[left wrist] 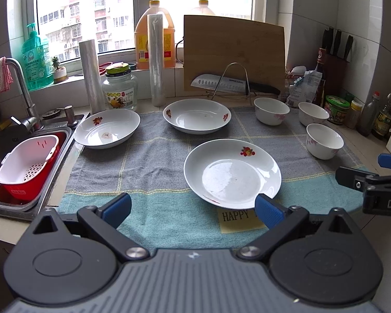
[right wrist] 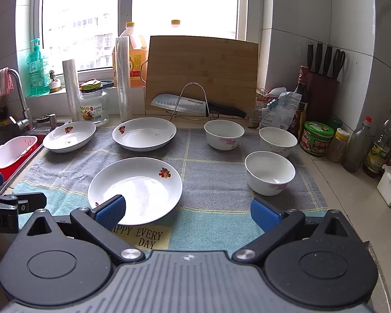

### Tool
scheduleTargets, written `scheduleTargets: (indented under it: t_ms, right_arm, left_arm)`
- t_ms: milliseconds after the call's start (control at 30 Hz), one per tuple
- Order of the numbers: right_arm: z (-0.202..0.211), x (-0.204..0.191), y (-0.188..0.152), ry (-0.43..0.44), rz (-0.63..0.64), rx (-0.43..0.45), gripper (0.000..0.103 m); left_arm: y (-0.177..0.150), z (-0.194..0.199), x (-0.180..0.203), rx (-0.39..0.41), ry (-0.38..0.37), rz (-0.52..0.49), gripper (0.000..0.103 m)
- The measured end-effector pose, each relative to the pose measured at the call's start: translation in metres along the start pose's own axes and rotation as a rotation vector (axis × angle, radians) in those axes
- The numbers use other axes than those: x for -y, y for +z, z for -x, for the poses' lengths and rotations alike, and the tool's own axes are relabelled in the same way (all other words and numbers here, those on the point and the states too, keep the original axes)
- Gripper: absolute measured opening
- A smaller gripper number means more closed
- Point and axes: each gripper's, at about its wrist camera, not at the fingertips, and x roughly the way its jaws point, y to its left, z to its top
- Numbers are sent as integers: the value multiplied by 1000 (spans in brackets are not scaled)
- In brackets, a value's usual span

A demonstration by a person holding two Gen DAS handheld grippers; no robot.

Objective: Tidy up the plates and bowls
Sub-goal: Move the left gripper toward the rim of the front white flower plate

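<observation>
Three shallow white plates with fruit prints and three white floral bowls sat empty on our checked towel; left claw and right claw hung spread, holding nothing.

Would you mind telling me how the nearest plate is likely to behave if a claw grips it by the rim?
The nearest plate looks glazed and glossy, so its rim is probably slippery between pads. It appears to be ceramic: stiff, and likely to chip if knocked against another plate. It sits flat on the towel, so it should not roll, and the cloth probably resists sliding.
</observation>
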Motion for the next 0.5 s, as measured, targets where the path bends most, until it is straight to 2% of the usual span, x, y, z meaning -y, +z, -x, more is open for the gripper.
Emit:
scheduleTargets:
  t_ms: [500]
  right_arm:
    - [-32,11,-9,85,37,-12,103]
  left_arm:
    - [-14,-31,-10,-37,2,14,100]
